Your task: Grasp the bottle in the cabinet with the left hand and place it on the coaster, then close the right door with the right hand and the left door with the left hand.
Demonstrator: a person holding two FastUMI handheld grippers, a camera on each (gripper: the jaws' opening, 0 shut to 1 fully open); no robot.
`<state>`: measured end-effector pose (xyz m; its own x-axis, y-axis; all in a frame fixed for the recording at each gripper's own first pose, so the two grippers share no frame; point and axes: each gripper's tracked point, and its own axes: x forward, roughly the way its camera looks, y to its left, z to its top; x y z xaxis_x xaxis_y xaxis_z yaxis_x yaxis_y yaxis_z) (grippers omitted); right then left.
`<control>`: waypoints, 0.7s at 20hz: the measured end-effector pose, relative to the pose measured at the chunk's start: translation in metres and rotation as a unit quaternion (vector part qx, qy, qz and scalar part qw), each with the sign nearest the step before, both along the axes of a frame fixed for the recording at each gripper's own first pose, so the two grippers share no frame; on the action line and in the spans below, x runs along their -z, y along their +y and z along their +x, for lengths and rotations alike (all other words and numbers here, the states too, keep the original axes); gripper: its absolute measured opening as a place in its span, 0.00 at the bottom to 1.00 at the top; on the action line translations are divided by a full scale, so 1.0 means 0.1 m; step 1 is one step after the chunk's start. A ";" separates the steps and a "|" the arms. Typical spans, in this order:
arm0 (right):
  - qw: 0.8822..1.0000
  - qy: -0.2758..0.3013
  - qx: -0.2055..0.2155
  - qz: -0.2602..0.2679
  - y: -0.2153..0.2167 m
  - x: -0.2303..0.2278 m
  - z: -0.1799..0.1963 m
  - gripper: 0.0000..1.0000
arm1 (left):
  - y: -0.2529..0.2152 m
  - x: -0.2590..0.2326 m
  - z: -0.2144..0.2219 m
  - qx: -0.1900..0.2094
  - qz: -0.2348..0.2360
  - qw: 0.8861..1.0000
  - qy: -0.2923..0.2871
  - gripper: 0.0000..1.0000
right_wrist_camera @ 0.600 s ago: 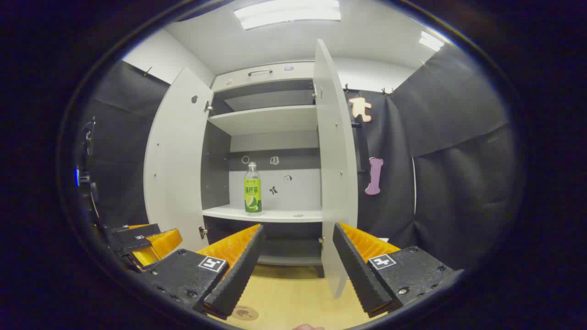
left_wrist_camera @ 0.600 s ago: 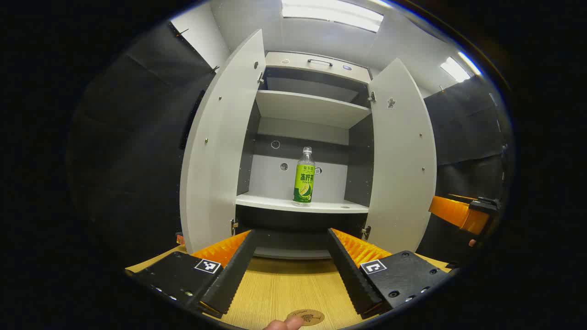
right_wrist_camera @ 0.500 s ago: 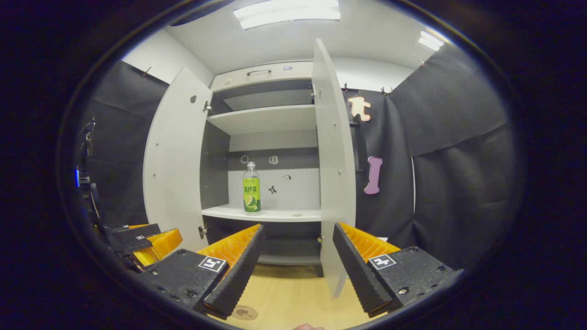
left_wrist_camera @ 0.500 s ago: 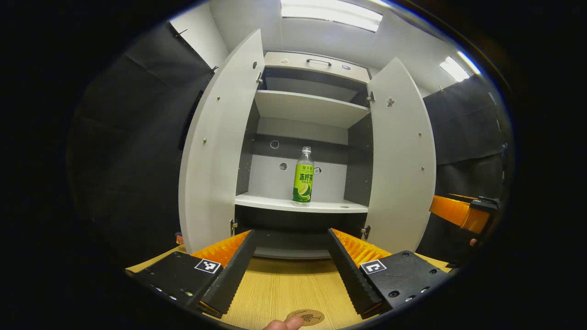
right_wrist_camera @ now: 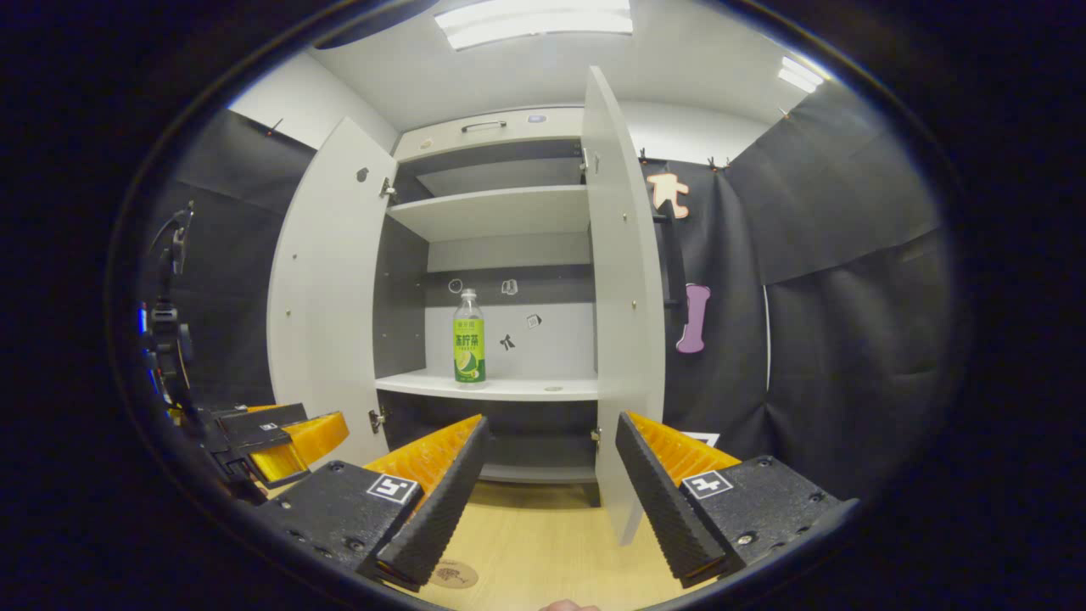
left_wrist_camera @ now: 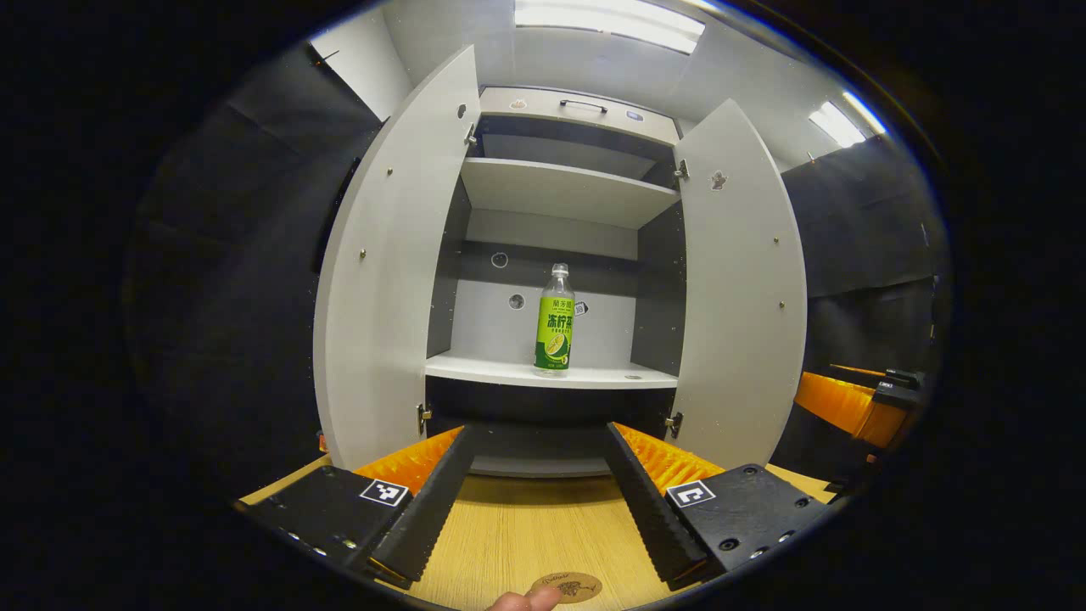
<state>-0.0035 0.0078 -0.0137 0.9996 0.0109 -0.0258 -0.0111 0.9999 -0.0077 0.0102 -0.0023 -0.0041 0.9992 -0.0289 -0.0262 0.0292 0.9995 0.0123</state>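
1. My left gripper (left_wrist_camera: pixel 536 501) hangs low over the wooden tabletop (left_wrist_camera: pixel 526 530), its jaws spread wide with nothing between them.
2. The left door (left_wrist_camera: pixel 386 271) of the cabinet (left_wrist_camera: pixel 577 119) stands swung fully open.
3. The bottle (left_wrist_camera: pixel 554 320) stands upright on the middle shelf (left_wrist_camera: pixel 501 371), well ahead of both my grippers and touched by neither.
4. The right door (left_wrist_camera: pixel 742 288) is open too.
5. The round coaster (left_wrist_camera: pixel 567 585) lies on the tabletop just below my left jaws, with a fingertip (left_wrist_camera: pixel 524 601) beside it.
6. My right gripper (right_wrist_camera: pixel 547 496) also has its jaws spread apart and holds nothing; in the right gripper view the right door's edge (right_wrist_camera: pixel 624 356) stands just ahead of it.
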 end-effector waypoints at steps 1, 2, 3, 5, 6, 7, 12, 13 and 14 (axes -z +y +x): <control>1.000 0.001 -0.001 0.000 0.01 0.00 0.00 0.98 | 0.00 0.00 0.01 0.000 -0.002 1.000 0.000 0.95; 1.000 0.005 0.000 -0.001 0.02 0.03 0.01 0.93 | 0.00 -0.01 0.01 0.002 -0.004 1.000 0.000 0.95; 1.000 0.005 -0.001 -0.003 0.03 0.02 0.00 0.98 | 0.00 -0.01 0.01 0.004 -0.006 1.000 0.000 0.95; 1.000 0.003 -0.003 -0.006 0.04 -0.01 0.00 0.98 | 0.00 -0.03 0.04 0.008 -0.013 1.000 0.002 0.95; 1.000 0.004 -0.004 -0.007 0.04 -0.01 0.00 0.98 | -0.01 -0.06 0.07 0.013 -0.019 1.000 0.001 0.94; 1.000 0.004 -0.005 -0.007 0.05 -0.02 0.01 0.98 | -0.04 -0.11 0.10 0.018 -0.024 1.000 -0.002 0.94; 1.000 0.004 -0.009 0.003 0.04 -0.02 -0.01 0.98 | -0.17 -0.29 0.36 0.052 -0.036 0.998 0.003 0.95; 1.000 0.004 -0.008 0.004 0.03 -0.03 -0.02 0.98 | -0.19 -0.35 0.45 0.057 -0.037 0.998 -0.001 0.95; 1.000 0.004 -0.007 0.005 0.01 -0.03 -0.04 0.98 | -0.20 -0.41 0.52 0.059 -0.034 0.998 -0.005 0.95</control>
<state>-0.0071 0.0091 -0.0106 0.9992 0.0242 -0.0332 -0.0241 0.9997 0.0033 0.0623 -0.0221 0.0369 0.9889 -0.1479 -0.0105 0.1471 0.9876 -0.0555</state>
